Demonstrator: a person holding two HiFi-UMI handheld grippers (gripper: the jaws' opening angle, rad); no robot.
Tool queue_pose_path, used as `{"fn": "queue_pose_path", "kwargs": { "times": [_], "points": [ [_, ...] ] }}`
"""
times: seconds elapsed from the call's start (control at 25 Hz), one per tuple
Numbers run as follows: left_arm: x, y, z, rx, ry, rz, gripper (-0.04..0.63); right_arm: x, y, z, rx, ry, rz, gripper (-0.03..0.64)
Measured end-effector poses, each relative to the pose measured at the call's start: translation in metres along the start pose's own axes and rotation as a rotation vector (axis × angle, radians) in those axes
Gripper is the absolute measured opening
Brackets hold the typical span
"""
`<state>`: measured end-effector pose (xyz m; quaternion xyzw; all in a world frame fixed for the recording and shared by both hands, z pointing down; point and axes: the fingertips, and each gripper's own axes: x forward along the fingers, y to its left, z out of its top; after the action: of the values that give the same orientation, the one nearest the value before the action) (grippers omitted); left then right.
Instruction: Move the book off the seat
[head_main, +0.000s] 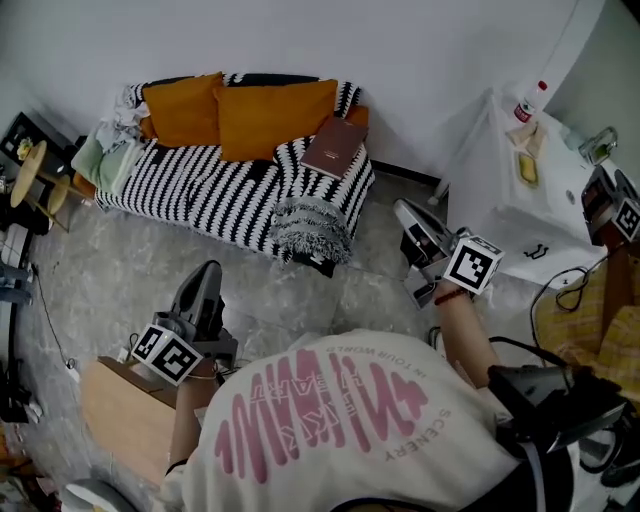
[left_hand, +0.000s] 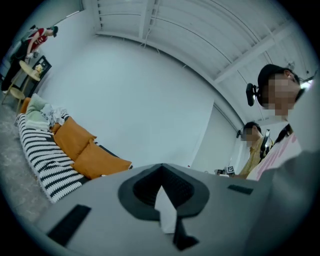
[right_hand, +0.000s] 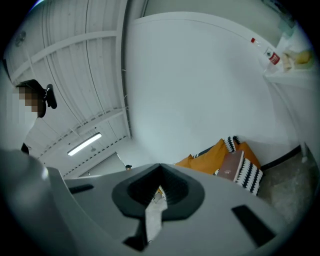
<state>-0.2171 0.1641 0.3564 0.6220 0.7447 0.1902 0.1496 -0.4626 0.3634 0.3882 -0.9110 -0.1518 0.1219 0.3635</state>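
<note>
Reddish-brown closed book (head_main: 335, 146), lying on striped sofa seat (head_main: 230, 195), leaning against orange cushion (head_main: 270, 118)

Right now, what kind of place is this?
Probably a living-room mock-up in a studio or lab: a striped sofa with orange cushions and a book, a white-draped table, and a bare beamed ceiling with a strip light.

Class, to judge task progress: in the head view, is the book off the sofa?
No, the book lies on the striped sofa, beside an orange cushion.
</note>
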Motion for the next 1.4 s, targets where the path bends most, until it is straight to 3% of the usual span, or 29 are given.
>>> {"fn": "queue_pose_path", "kwargs": {
  "times": [0.16, 0.6, 0.72, 0.92, 1.16, 1.4],
  "points": [
    [0.016, 0.009, -0.002, 0.038, 0.029, 0.009, 0.009, -0.008, -0.013, -0.008, 0.014, -0.004, -0.037, 0.008],
    [0.033, 0.040, -0.017, -0.086, 0.043, 0.005, 0.009, 0.001, -0.029, -0.012, 0.010, -0.003, -0.085, 0.008],
    [0.048, 0.051, -0.010, -0.086, 0.052, -0.017, 0.009, 0.010, -0.038, -0.010, 0.004, -0.011, -0.111, 0.008],
    [0.074, 0.068, 0.013, -0.062, 0.069, -0.073, 0.009, 0.033, -0.049, -0.007, 0.140, -0.087, -0.149, 0.008],
    [0.118, 0.103, 0.036, -0.061, 0.105, -0.122, 0.009, 0.067, -0.065, 0.005, 0.094, -0.117, -0.179, 0.008],
    [0.145, 0.127, 0.058, -0.041, 0.130, -0.186, 0.009, 0.090, -0.070, 0.006, 0.128, -0.170, -0.229, 0.008]
  ]
}}
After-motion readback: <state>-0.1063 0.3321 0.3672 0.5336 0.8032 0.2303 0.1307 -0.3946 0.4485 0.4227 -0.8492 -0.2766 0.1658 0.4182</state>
